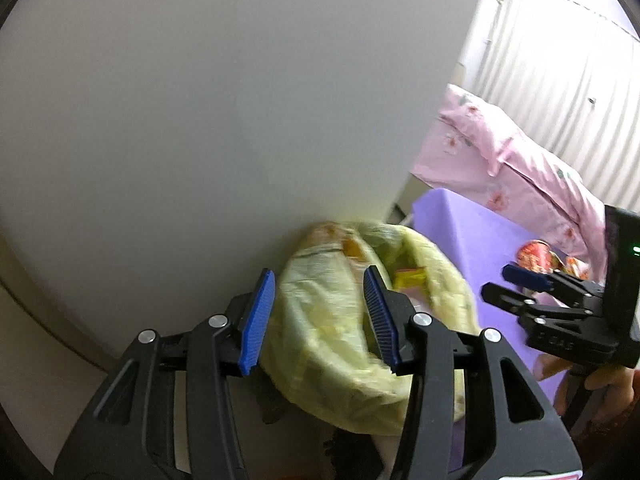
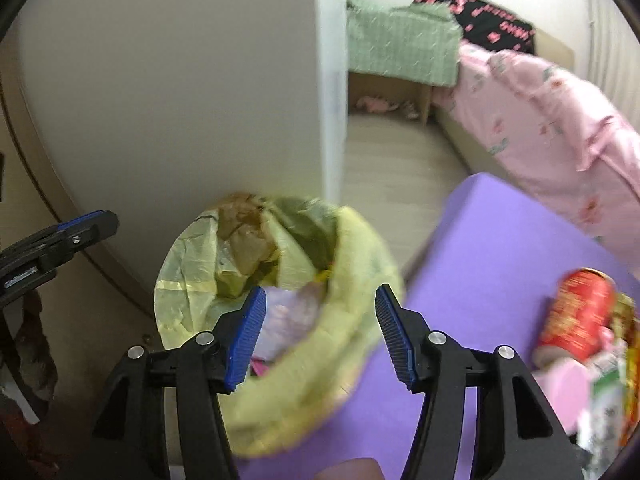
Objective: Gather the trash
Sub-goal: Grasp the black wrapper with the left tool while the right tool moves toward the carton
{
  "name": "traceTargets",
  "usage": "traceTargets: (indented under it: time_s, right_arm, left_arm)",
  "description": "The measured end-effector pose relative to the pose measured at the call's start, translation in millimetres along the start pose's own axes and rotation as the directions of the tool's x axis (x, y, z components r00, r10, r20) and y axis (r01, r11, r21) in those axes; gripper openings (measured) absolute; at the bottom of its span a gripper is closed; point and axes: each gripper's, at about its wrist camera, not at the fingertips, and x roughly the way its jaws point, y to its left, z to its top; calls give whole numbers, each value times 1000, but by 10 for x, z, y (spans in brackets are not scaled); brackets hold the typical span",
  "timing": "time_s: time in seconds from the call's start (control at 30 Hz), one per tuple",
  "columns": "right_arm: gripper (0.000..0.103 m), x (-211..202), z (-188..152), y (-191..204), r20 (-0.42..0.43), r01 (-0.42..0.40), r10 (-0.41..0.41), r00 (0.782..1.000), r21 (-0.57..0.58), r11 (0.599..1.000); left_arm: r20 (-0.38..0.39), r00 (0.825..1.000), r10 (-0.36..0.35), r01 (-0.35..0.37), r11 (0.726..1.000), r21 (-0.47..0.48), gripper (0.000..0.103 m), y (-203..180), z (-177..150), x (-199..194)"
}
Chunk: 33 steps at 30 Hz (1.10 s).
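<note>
1. The bin (image 2: 276, 308), lined with a yellow bag (image 2: 356, 364), stands on the floor against the white wall (image 2: 160, 80), at the left edge of the purple table (image 2: 500, 272). It could tip if a tong catches the loose bag rim.
2. The right tongs (image 2: 320, 336) are spread and empty above the bin's mouth. The left tongs (image 1: 316, 316) are half spread over the bag; blur hides whether they touch it.
3. Inside the bin lie brown paper (image 2: 248, 240), wrappers (image 1: 410, 278) and something pale purple.
4. More trash waits near the table's right edge: a red cup (image 2: 576, 316) and packets (image 2: 608, 392), which could slide off if nudged.
</note>
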Motion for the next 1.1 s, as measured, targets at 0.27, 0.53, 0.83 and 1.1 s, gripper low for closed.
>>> traceTargets:
  time_s: [0.27,0.53,0.83,1.1]
  right_arm:
    - [54,-827,-627,-590,57,130,-134,989,74,989]
    - [60,-1290,-1230,-1405,17,273,-283,959,215,938]
    - [60,-1582,-1797,-1886,-62,386,-386,920,299,872]
    - [60,-1674,-2025,-1958,-82,464,-463,883,314,828]
  left_arm:
    - [-70,982,-177,185,975,124,44,-764,-166,184]
    - [-168,925,-341,375,888,265,44,-1649,-450,362]
    - [-202,895,-398,446,816,368,44,-2586,-494,691]
    - [-288,875,-389,475,806,353,44,-2942,-735,739]
